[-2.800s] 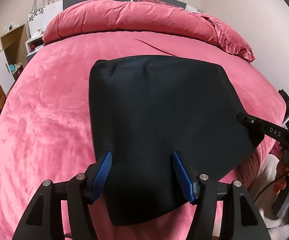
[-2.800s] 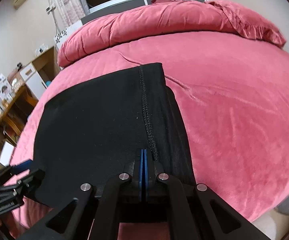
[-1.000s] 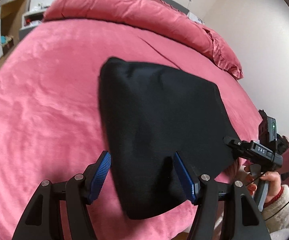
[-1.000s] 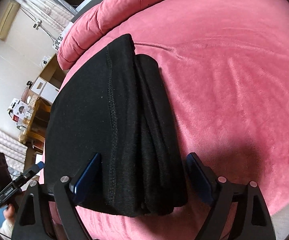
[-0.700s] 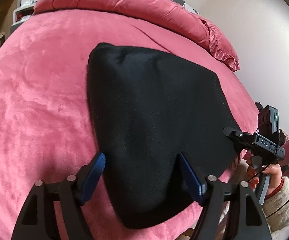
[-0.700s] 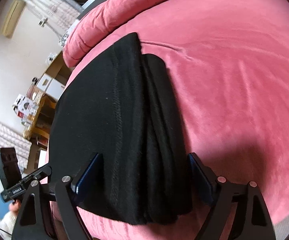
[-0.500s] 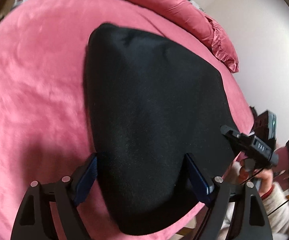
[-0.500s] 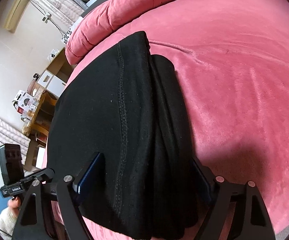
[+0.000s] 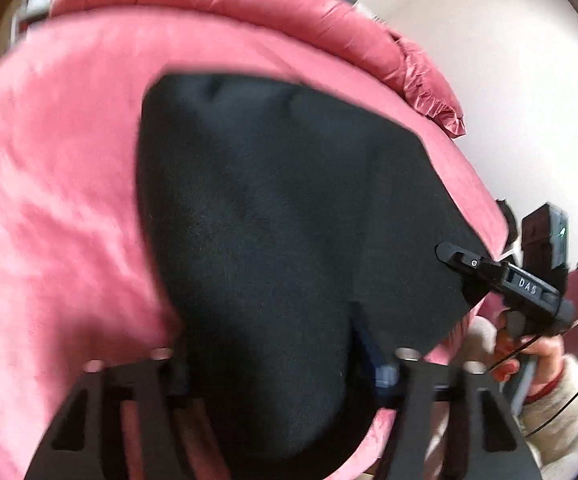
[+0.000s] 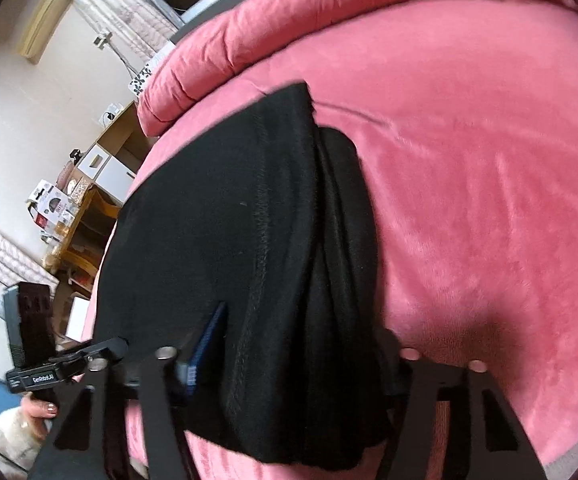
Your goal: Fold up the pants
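1. The black pants (image 9: 289, 216) lie folded into a compact stack on the pink bed (image 9: 57, 208), near its front edge.
2. A few seconds ago the right gripper (image 10: 301, 344) pinched the seam edge; now its fingers stand spread, straddling the layered side.
3. The left gripper (image 9: 269, 348) has pushed in lower, fingers apart across the near corner.
4. Both apparently press or square the bundle; folding looks nearly finished.

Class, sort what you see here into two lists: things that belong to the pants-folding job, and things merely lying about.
Belongs to the job:
black pants
left gripper
right gripper
pink bed

Lying about:
pink duvet
wooden shelf
boxes
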Available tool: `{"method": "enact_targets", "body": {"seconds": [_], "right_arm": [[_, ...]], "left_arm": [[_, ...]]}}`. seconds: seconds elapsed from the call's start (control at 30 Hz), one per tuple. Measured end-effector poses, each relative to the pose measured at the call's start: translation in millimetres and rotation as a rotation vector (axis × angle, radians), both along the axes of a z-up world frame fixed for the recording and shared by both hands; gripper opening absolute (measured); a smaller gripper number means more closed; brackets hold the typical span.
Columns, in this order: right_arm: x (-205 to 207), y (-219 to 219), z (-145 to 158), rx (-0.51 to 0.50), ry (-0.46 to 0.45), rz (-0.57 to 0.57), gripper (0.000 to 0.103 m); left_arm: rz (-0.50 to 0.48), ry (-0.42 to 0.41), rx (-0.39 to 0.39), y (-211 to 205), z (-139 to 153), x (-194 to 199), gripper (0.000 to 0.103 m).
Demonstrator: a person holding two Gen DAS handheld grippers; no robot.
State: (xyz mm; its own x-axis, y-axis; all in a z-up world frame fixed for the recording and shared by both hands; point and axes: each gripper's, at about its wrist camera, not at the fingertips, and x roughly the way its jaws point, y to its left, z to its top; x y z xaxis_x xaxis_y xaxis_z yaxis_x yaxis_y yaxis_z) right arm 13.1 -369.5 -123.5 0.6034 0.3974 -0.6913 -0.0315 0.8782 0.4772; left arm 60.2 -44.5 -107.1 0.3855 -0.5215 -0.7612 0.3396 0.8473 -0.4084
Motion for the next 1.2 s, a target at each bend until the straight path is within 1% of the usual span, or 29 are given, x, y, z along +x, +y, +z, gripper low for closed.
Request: {"method": "enact_targets", "body": {"seconds": [0.07, 0.13, 0.23, 0.33, 0.4, 0.47, 0.53, 0.6, 0.7, 0.77, 0.8, 0.83, 0.87, 0.9, 0.93, 0.97, 1.0, 1.07, 1.1, 1.13, 1.2], "right_arm": [[-5, 7, 13, -0.021, -0.038, 0.012, 0.049], [-5, 13, 22, -0.007, -0.062, 0.03, 0.047], [2, 26, 30, 0.01, -0.097, 0.05, 0.046], [19, 46, 38, -0.011, -0.146, 0.08, 0.046], [41, 60, 43, -0.019, -0.175, 0.092, 0.046], [66, 69, 45, -0.02, -0.195, 0.1, 0.046], [97, 83, 49, -0.048, -0.225, 0.113, 0.046], [121, 91, 53, -0.078, -0.25, 0.115, 0.046], [160, 100, 53, -0.109, -0.267, 0.092, 0.046], [179, 100, 46, -0.123, -0.251, 0.079, 0.047], [189, 100, 40, -0.132, -0.226, 0.073, 0.05], [198, 100, 29, -0.142, -0.183, 0.067, 0.053], [205, 94, 15, -0.154, -0.141, 0.051, 0.059], [206, 87, 5, -0.15, -0.125, 0.017, 0.077], [206, 80, -1, -0.123, -0.126, -0.009, 0.086], [204, 73, -5, -0.074, -0.134, -0.013, 0.086], [202, 73, -6, -0.072, -0.149, -0.011, 0.086], [199, 80, -3, -0.128, -0.166, -0.005, 0.086], [198, 82, -1, -0.145, -0.17, -0.006, 0.086], [197, 82, 1, -0.153, -0.167, -0.011, 0.086], [193, 82, 5, -0.146, -0.146, -0.037, 0.086]], "left_arm": [[-0.014, -0.08, 0.032, 0, 18, -10, 0.05], [-0.004, -0.126, 0.054, 4, 29, -15, 0.048], [0.032, -0.201, 0.076, 18, 48, -18, 0.048], [0.074, -0.264, 0.109, 34, 64, -8, 0.048], [0.092, -0.292, 0.144, 43, 70, 10, 0.048], [0.121, -0.292, 0.154, 54, 72, 32, 0.048], [0.161, -0.284, 0.16, 65, 69, 58, 0.049], [0.204, -0.268, 0.179, 67, 65, 89, 0.049], [0.238, -0.253, 0.186, 68, 54, 129, 0.051], [0.237, -0.22, 0.196, 70, 39, 155, 0.054], [0.233, -0.179, 0.201, 72, 26, 169, 0.058], [0.231, -0.153, 0.2, 72, 16, 176, 0.068], [0.23, -0.144, 0.195, 74, 7, 179, 0.076], [0.242, -0.168, 0.198, 76, 1, 178, 0.09], [0.261, -0.199, 0.187, 80, -4, 174, 0.097], [0.274, -0.202, 0.156, 85, -7, 170, 0.097], [0.288, -0.177, 0.098, 91, -13, 164, 0.098], [0.326, -0.12, 0.009, 101, -22, 157, 0.097], [0.341, -0.126, 0.002, 103, -22, 151, 0.097], [0.347, -0.133, 0.017, 101, -21, 145, 0.097], [0.34, -0.146, 0.08, 93, -19, 135, 0.097]]}}
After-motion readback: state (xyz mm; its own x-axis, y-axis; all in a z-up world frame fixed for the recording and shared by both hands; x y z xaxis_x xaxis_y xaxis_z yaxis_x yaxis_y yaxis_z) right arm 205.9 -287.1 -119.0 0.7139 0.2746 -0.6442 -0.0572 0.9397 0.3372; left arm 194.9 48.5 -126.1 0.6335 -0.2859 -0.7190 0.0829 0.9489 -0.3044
